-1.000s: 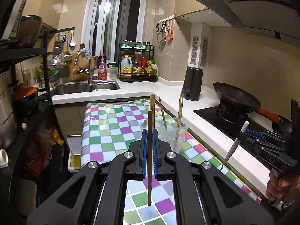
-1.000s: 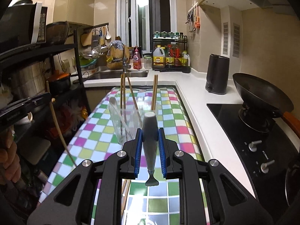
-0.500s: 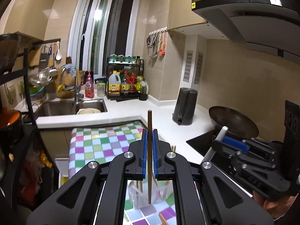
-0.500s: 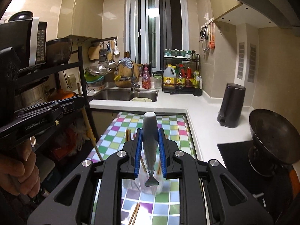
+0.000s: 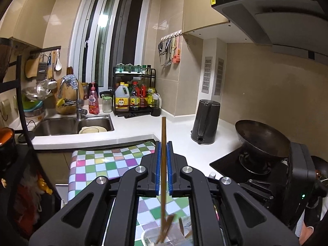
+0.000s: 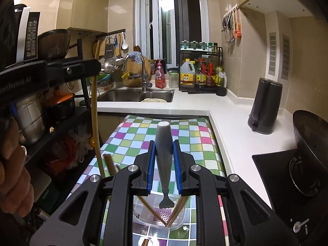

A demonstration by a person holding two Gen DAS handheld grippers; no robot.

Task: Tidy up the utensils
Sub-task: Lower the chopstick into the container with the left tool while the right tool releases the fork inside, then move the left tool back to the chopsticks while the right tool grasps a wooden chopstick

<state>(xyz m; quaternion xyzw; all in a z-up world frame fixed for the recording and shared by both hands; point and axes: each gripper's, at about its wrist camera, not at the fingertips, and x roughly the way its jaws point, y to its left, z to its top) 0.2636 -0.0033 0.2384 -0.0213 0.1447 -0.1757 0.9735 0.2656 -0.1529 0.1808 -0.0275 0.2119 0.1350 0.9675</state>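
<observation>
Left claw (image 5: pixel 163 168): blue pads pressed together on a single wooden chopstick (image 5: pixel 163 164), held upright; its lower end hangs over the mouth of the clear plastic holder (image 5: pixel 147 236) at the bottom of the left wrist view, its upper end rises above the pads.

Right claw (image 6: pixel 164 168): pads clamped on the grey-and-white handle of a small utensil (image 6: pixel 164 153), handle tip uppermost, metal neck pointing down over the same clear holder (image 6: pixel 178 219). Its working end cannot be made out.

The holder stands on the bench, which is covered by a checked cloth (image 6: pixel 196 147). Inside it several chopsticks (image 6: pixel 151 211) lean crosswise above a pink perforated insert (image 6: pixel 164 214). More chopsticks (image 6: pixel 109 164) lie just beside it to the left.

At the left edge of the right wrist view, a person's hand (image 6: pixel 12 174) grips the left device.

Beyond the cloth: white worktop (image 6: pixel 231 114), dark kettle (image 6: pixel 263 106) and wok (image 5: pixel 262 139) to the right; sink (image 6: pixel 135 95) and bottle rack (image 6: pixel 199 71) under the window.
</observation>
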